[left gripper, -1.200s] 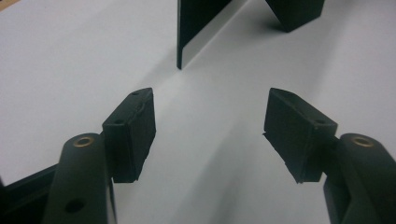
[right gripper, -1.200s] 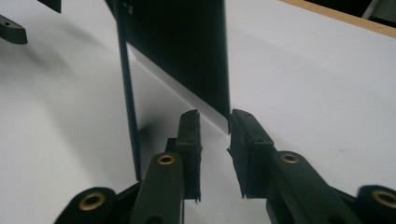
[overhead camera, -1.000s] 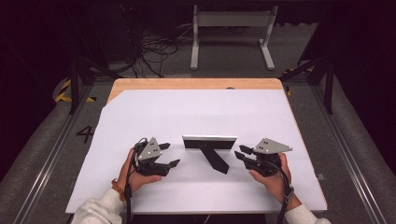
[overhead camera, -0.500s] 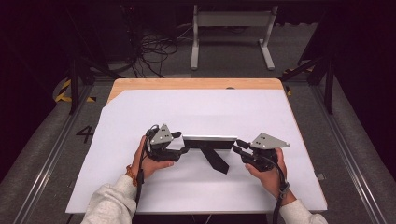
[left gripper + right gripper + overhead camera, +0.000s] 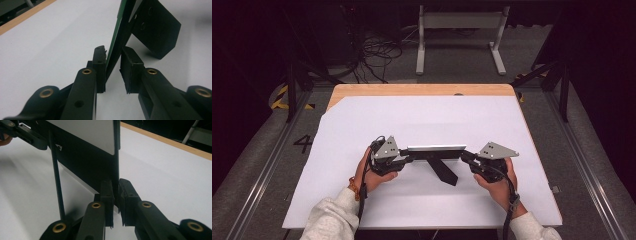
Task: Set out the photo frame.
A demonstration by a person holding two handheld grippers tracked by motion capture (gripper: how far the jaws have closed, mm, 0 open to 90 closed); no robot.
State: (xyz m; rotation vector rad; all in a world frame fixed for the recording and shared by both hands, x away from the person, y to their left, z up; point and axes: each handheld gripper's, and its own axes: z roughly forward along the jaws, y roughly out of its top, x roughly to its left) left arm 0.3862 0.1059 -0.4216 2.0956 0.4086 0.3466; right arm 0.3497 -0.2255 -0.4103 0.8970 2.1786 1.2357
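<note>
A thin flat panel stands on edge on the white table, propped by a black back leg. My left gripper grips its left end and my right gripper its right end. In the left gripper view the left gripper has just been closing its jaws, and its pads now sit on the panel's green-edged end, with the leg behind. In the right gripper view the right gripper has also just been closing, and its pads pinch the panel's thin edge.
A strip of wooden tabletop shows beyond the white sheet. Behind the table are a metal stand and loose cables on the floor. Rails run along both sides of the table.
The left hand moved right from beside the panel up to its left end. The right gripper edged in onto the right end. Both pairs of jaws narrowed onto the panel.
</note>
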